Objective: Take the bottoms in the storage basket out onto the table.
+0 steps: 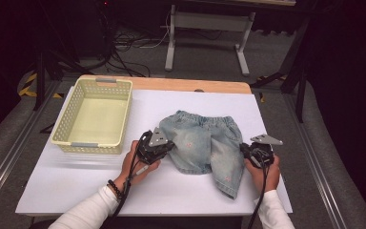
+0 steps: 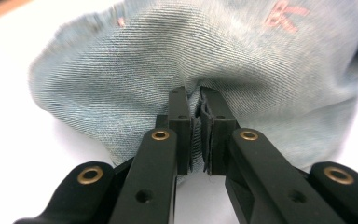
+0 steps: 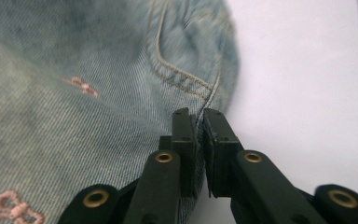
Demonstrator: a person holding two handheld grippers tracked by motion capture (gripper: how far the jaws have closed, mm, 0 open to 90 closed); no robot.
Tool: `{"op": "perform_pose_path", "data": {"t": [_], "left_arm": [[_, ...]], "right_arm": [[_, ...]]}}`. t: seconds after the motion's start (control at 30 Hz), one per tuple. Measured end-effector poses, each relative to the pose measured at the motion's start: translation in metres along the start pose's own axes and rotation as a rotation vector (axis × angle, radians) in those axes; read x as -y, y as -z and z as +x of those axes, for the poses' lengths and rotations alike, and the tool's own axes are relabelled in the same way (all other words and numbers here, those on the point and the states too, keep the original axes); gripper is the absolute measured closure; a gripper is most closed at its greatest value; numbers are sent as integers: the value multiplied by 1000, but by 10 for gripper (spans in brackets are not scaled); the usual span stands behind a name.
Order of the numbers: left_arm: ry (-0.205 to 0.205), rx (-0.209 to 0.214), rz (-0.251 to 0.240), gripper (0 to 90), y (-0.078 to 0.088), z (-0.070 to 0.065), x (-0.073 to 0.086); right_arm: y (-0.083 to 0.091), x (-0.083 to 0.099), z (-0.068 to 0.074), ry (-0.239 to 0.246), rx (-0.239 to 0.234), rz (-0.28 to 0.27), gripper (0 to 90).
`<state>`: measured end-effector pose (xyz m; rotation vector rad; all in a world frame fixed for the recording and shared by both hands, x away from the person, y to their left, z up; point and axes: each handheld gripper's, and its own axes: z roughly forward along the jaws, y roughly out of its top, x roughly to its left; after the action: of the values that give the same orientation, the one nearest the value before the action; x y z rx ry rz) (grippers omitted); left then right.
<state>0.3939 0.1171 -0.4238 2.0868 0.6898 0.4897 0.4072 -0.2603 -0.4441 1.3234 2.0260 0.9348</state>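
Observation:
A pair of small light-blue denim shorts (image 1: pixel 205 140) with pink bow embroidery lies on the white table sheet, waistband away from me. My left gripper (image 1: pixel 167 147) is at the shorts' left edge. In the left gripper view its jaws are shut on a pinched fold of the denim (image 2: pixel 121 79). My right gripper (image 1: pixel 244 149) is at the shorts' right side seam. In the right gripper view the black jaws pinch the seam edge just below the pocket stitching (image 3: pixel 177 74).
A pale yellow plastic basket (image 1: pixel 62 129) stands empty at the left of the table. The white sheet (image 1: pixel 76 186) covers the wooden tabletop (image 1: pixel 190 85). Beyond the far edge are a metal frame and cables on the floor.

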Motion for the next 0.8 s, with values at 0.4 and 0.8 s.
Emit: {"op": "perform_pose_path", "data": {"t": [0.4,0.8], "left_arm": [[-12,-39,-136,747,46,1,-19],[-157,-19,0,337,46,-22,15]], "right_arm": [[25,-6,-14,-12,109,-112,892],[15,9,5,-18,-17,-34,576]]}}
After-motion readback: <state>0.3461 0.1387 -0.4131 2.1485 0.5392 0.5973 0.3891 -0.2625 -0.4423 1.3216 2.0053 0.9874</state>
